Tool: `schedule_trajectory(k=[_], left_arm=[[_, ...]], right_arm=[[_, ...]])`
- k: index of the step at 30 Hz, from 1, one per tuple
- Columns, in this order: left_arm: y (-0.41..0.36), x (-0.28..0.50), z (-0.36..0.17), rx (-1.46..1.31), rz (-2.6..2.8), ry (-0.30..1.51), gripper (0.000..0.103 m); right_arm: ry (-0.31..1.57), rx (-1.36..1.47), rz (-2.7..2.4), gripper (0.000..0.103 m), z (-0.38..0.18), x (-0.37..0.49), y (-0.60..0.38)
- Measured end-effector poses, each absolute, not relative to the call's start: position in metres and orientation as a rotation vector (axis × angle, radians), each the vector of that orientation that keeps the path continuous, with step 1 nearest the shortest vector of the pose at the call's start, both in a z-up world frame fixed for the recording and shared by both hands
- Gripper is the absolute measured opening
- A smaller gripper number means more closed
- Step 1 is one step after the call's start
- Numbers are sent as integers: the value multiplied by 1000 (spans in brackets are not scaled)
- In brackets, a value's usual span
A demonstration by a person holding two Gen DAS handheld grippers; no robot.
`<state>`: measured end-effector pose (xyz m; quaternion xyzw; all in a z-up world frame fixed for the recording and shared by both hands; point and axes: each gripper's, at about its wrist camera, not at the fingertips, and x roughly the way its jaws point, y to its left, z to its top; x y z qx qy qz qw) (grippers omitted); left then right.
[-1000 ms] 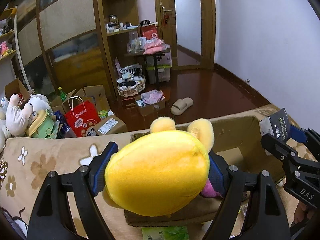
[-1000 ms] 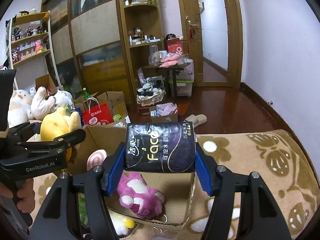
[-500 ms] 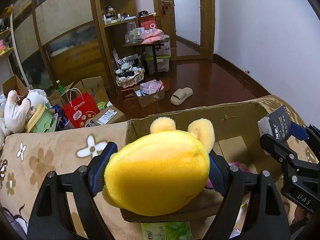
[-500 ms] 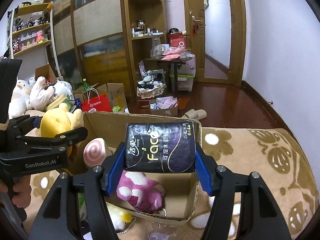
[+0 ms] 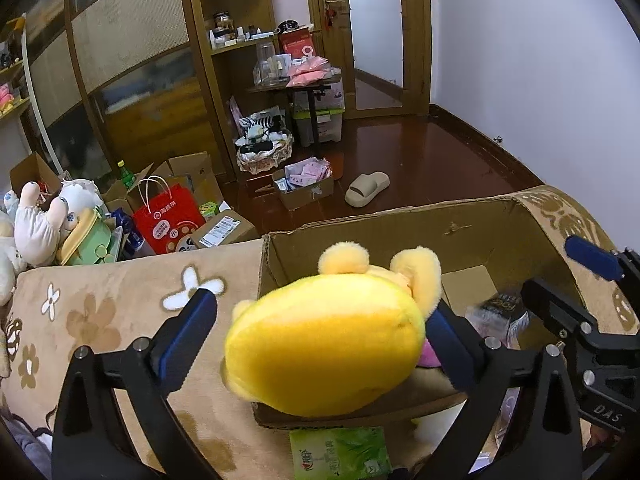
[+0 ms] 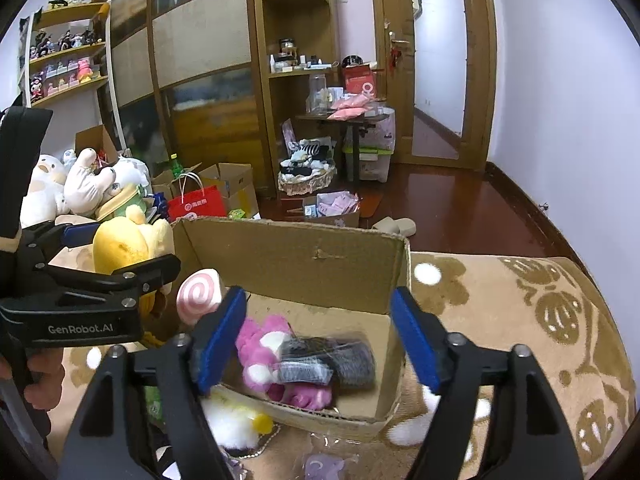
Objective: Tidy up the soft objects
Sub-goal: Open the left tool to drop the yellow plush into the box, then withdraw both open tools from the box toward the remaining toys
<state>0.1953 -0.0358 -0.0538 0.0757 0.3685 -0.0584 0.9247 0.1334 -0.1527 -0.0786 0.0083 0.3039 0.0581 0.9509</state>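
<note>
A yellow plush point(image 5: 324, 344) sits between the jaws of my left gripper point(image 5: 320, 308), over the near left corner of the cardboard box point(image 5: 400, 220). The jaws are opening: the left pad stands clear of the plush, the right pad is still against it. My right gripper point(image 6: 318, 298) hangs over the box point(image 6: 300, 252), its jaws opening with nothing between them. Below it a black tissue pack point(image 6: 328, 360), blurred, lies on a pink plush point(image 6: 260, 344) inside the box. The yellow plush point(image 6: 120, 240) and left gripper point(image 6: 128, 248) show at the left of the right wrist view.
A pink swirl plush point(image 6: 198, 296) leans at the box's left wall. A green tissue pack point(image 5: 340, 456) and a white plush point(image 6: 232, 420) lie in front of the box on the beige flowered blanket point(image 5: 100, 320). Stuffed toys point(image 5: 40, 224), a red bag point(image 5: 168, 220) and cartons stand beyond.
Both pairs of jaws have widened. The black tissue pack has left my right gripper and dropped into the box. My left gripper's left pad has come off the yellow plush.
</note>
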Motion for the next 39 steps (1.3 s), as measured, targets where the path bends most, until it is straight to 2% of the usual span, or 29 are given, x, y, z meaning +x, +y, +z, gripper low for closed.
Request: schedule_trajectory(k=[3, 6, 12, 27, 39], left_arm=[[-34, 193, -53, 144, -118, 757, 99], [-32, 190, -50, 123, -139, 759, 99], [-32, 181, -44, 90, -185, 737, 102], [-26, 169, -42, 91, -149, 770, 102], [-31, 128, -27, 160, -122, 761, 102]], right_arm=[[615, 19, 115, 82, -77, 129, -153], [608, 25, 107, 89, -74, 126, -154], [598, 32, 94, 89, -68, 120, -157], [606, 58, 81, 89, -64, 112, -163], [592, 57, 69, 89, -51, 85, -163]])
